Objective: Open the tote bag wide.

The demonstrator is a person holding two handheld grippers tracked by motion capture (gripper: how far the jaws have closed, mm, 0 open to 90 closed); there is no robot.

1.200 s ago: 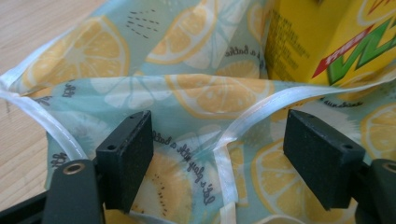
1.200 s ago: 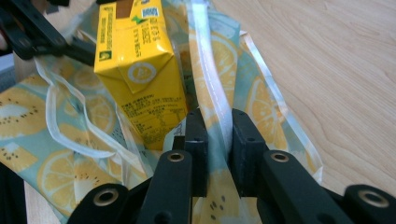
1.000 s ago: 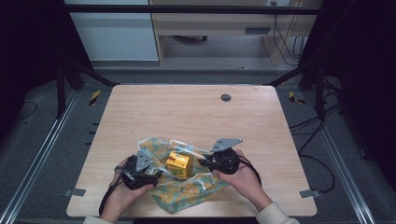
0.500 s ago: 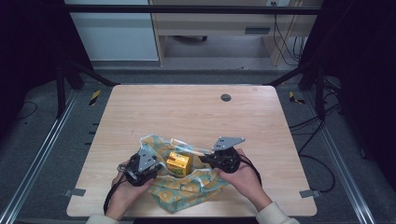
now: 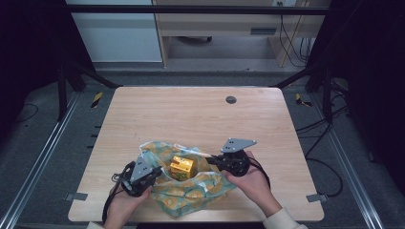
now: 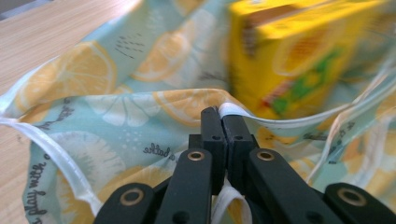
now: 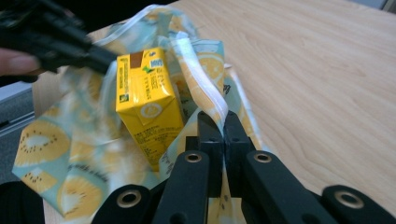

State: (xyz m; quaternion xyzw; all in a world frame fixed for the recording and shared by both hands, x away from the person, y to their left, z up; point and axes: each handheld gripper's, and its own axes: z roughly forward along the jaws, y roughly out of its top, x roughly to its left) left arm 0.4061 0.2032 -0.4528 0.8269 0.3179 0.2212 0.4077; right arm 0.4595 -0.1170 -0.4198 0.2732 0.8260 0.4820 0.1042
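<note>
Newly closed left claw [image 6: 222,116] pinches bag [image 6: 116,126] rim beside carton [image 6: 299,51].

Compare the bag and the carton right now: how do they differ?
The bag is soft, pale blue with citrus prints, and lies crumpled on the table; the carton is a stiff yellow box standing upright. The bag's rim is pinched by both grippers; the carton is ungripped, standing in the bag's mouth.

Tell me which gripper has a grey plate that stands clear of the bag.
The right gripper: its grey plate sits over bare table; the left gripper overlaps the bag.
</note>
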